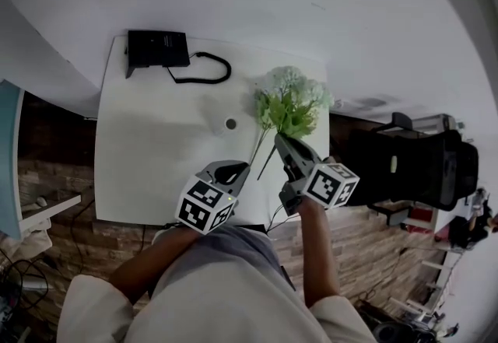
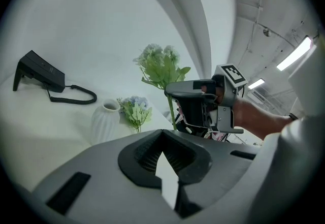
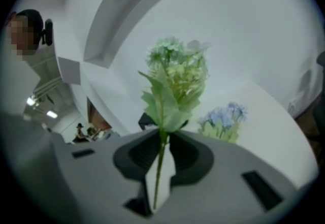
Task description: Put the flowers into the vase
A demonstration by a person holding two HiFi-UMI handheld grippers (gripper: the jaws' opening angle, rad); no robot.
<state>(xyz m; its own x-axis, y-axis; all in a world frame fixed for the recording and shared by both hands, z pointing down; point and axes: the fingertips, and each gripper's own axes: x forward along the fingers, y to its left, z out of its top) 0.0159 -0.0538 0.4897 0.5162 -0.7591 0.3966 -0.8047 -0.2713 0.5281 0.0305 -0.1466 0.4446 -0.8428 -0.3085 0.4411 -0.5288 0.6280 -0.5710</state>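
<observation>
A pale green and white flower (image 3: 175, 78) stands upright with its stem pinched in my right gripper (image 3: 161, 167), lifted off the white table (image 1: 156, 155). In the head view this gripper (image 1: 282, 141) hangs right of the white ribbed vase (image 1: 231, 124). A second flower, blue with green leaves (image 2: 134, 108), lies on the table just right of the vase (image 2: 105, 122). My left gripper (image 2: 165, 167) stays near the table's front edge, its jaws a narrow gap apart with nothing between them. From the left gripper view, the right gripper (image 2: 195, 91) and its flower (image 2: 161, 65) show beyond the vase.
A black desk phone (image 1: 158, 50) with a coiled cord (image 1: 206, 69) sits at the table's back left corner. Dark equipment (image 1: 412, 166) stands beyond the table's right edge. Brown plank flooring lies to the left and front. White walls rise behind.
</observation>
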